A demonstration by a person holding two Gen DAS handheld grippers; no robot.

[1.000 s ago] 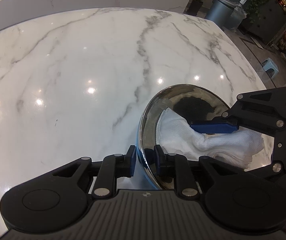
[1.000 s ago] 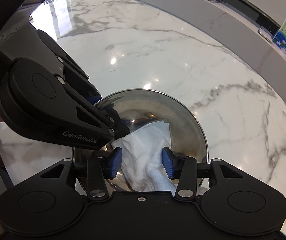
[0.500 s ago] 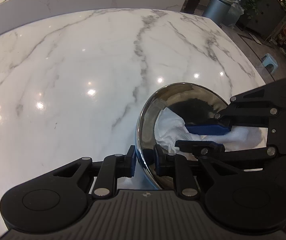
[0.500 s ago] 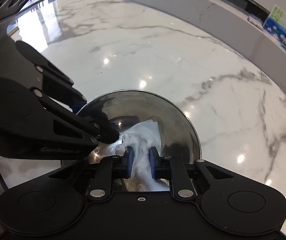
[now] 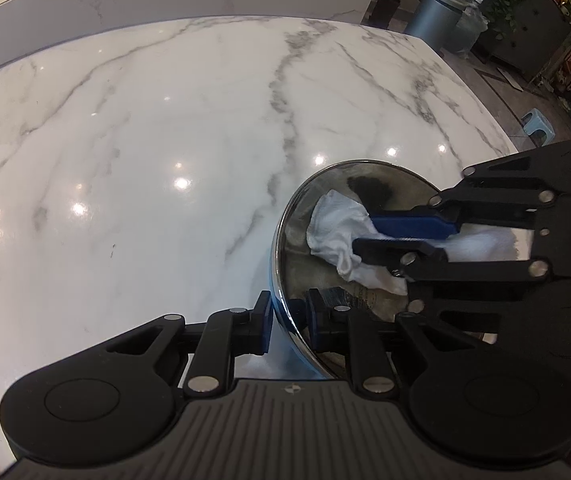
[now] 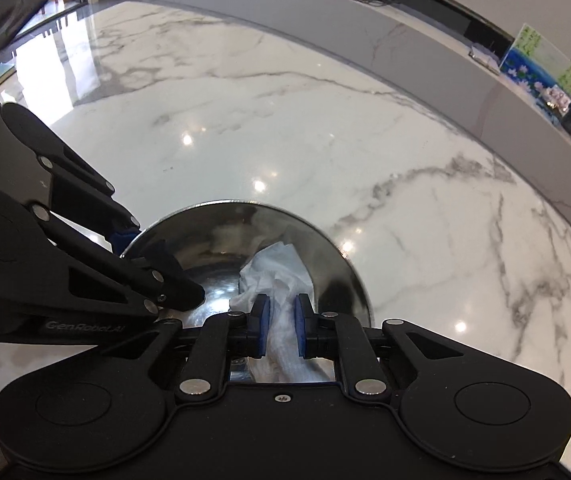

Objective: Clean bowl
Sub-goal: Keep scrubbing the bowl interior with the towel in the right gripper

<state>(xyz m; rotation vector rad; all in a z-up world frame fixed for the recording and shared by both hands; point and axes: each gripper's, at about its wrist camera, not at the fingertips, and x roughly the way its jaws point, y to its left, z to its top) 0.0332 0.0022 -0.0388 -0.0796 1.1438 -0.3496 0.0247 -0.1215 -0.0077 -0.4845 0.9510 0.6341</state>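
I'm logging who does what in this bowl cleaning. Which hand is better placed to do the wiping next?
The right. Its tongs are shut on the white cloth inside the steel bowl, while the left tongs clamp the bowl's rim, steadying it.

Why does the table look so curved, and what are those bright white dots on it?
Both wrist views use fisheye lenses, bending the flat marble table into a dome; the dots are ceiling lights mirrored in its polish. In the right wrist view, the steel bowl reflects too.
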